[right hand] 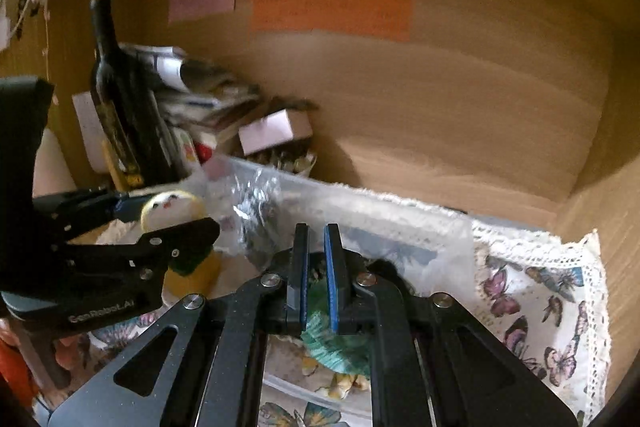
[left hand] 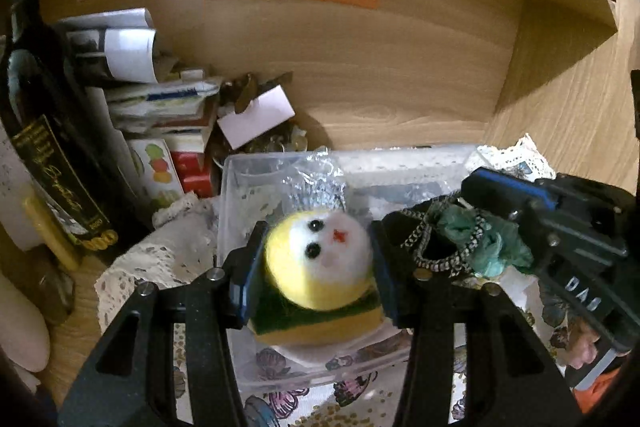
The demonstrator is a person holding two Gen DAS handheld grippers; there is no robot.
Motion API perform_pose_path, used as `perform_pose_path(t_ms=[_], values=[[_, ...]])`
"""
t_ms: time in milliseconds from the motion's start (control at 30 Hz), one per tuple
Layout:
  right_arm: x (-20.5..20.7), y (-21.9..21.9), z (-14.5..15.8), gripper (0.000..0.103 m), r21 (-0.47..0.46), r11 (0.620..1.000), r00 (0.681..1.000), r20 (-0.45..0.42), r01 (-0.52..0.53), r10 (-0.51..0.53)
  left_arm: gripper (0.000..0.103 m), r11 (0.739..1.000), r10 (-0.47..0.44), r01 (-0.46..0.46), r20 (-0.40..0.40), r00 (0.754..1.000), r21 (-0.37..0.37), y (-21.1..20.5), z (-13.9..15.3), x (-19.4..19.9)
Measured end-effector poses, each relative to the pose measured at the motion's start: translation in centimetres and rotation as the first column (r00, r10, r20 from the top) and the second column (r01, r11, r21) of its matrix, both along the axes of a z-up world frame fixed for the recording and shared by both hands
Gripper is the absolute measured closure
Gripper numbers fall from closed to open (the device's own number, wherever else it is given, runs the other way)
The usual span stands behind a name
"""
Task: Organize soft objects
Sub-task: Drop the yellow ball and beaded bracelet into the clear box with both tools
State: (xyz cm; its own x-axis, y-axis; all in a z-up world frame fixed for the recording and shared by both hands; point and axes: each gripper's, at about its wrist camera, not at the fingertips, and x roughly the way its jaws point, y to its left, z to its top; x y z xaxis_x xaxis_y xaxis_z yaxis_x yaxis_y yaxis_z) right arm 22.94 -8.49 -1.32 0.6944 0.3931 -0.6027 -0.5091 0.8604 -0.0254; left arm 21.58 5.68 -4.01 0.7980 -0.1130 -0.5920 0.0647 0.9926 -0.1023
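My left gripper point(left hand: 316, 267) is shut on a yellow and white felt ball with a face point(left hand: 320, 259) and holds it over a green and yellow sponge point(left hand: 316, 323) inside a clear plastic box point(left hand: 280, 379). It also shows in the right wrist view point(right hand: 172, 207). My right gripper point(right hand: 316, 275) is shut on a teal crumpled soft thing point(right hand: 336, 343), which in the left wrist view point(left hand: 484, 243) hangs with a black and white cord point(left hand: 440, 259) over the box's right side. A crinkled clear bag point(left hand: 316, 183) lies at the back of the box.
The box stands on a butterfly-print lace cloth point(right hand: 540, 307) on a wooden shelf with walls behind and to the right. A dark wine bottle point(right hand: 116, 99), stacked papers and boxes point(left hand: 160, 107) and a dish of small metal bits point(left hand: 276, 143) crowd the left back corner.
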Motion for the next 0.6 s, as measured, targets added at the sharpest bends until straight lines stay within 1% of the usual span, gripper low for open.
perform_pose_path(t_ms=[33,67,100,133,167,200,267,400,467,533,600], values=[[0.1,0.0,-0.2,0.095,-0.008,1.000,1.000,-0.012,-0.004,0.003,0.044,1.000,-0.001,0.001,-0.008,1.000,0.000,0.0,-0.2,0.1],[0.1,-0.1,-0.4,0.090,-0.007,1.000,1.000,-0.022,-0.006,0.006,0.040,1.000,-0.007,0.007,-0.019,1.000,-0.003,0.0,-0.3,0.2],[0.1,-0.4,-0.3,0.083,0.001,1.000,1.000,-0.027,-0.007,0.007,0.039,1.000,-0.012,0.012,-0.027,1.000,-0.010,0.0,-0.4,0.2],[0.0,-0.7,-0.2,0.079,0.011,1.000,1.000,-0.028,-0.006,0.006,0.038,1.000,-0.012,0.012,-0.027,1.000,-0.013,0.0,-0.4,0.0],[-0.2,-0.9,-0.1,0.073,0.018,1.000,1.000,-0.024,-0.001,0.002,0.038,1.000,-0.011,0.011,-0.023,1.000,-0.012,-0.1,-0.4,-0.1],[-0.4,-1.3,0.1,0.071,0.025,1.000,1.000,-0.016,0.005,-0.005,0.037,1.000,-0.011,0.011,-0.016,1.000,-0.008,-0.1,-0.3,-0.3],[-0.9,-1.9,0.6,0.071,0.039,0.999,1.000,-0.006,0.008,-0.007,0.034,1.000,-0.016,0.016,0.001,1.000,0.000,-0.3,0.1,-0.9],[-2.4,-3.2,1.8,0.071,0.068,0.998,1.000,0.023,0.011,-0.012,0.033,0.999,-0.026,0.025,0.044,0.999,0.026,-1.0,1.2,-2.5],[-3.5,-3.9,2.5,0.070,0.088,0.996,0.999,0.038,0.004,-0.008,0.028,0.999,-0.035,0.032,0.071,0.997,0.043,-1.4,1.7,-3.6],[-4.5,-4.6,3.1,0.070,0.104,0.995,0.998,0.057,-0.001,-0.005,0.026,0.998,-0.037,0.031,0.106,0.994,0.056,-1.7,2.3,-4.8],[-5.8,-5.2,3.9,0.066,0.120,0.993,0.997,0.083,-0.008,-0.002,0.024,0.997,-0.041,0.032,0.147,0.988,0.068,-2.2,3.0,-6.5]])
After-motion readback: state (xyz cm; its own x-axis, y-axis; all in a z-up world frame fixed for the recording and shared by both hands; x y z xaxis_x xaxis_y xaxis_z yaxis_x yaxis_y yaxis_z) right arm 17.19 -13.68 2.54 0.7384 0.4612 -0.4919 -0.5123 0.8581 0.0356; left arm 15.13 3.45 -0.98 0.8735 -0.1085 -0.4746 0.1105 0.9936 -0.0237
